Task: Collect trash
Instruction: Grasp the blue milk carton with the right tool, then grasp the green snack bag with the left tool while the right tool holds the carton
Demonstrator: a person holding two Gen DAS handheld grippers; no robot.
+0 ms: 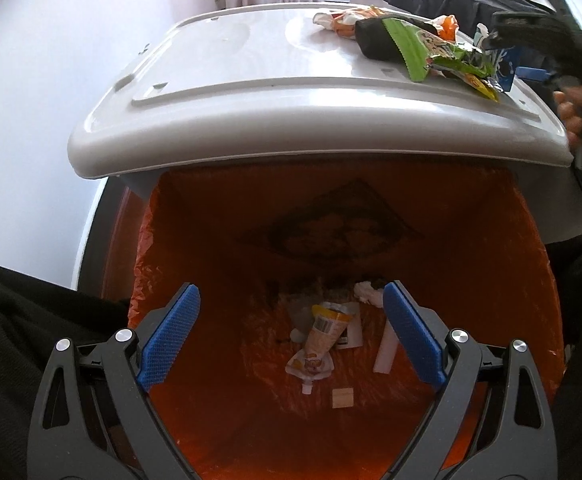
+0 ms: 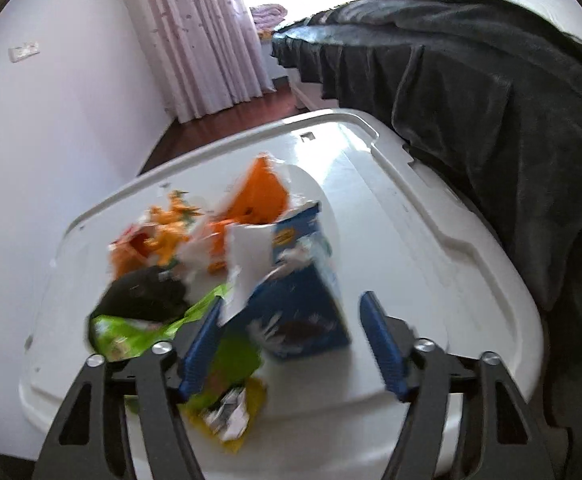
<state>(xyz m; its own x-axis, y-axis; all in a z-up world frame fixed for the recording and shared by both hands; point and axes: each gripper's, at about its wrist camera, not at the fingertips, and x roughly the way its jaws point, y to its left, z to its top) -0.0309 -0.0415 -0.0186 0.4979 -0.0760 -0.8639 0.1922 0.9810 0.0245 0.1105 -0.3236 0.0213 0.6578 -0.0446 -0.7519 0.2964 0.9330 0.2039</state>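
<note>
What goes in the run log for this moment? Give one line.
left gripper: open over orange-lined bin | right gripper: open around blue carton | wrappers: on white lid

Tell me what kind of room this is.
Probably a bedroom at home: a bed under a dark blanket, pale curtains at a bright window, and a wooden floor beside the white storage lid.

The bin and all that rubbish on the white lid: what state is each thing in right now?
Orange-lined bin: open, some trash at the bottom.
White lid: flat, wrappers piled on it.
Blue carton: torn open, upright, between the right gripper's fingers, not pinched.
Green wrapper: crumpled, lying flat.
Left gripper: open, empty, over the bin.
Right gripper: open.
</note>
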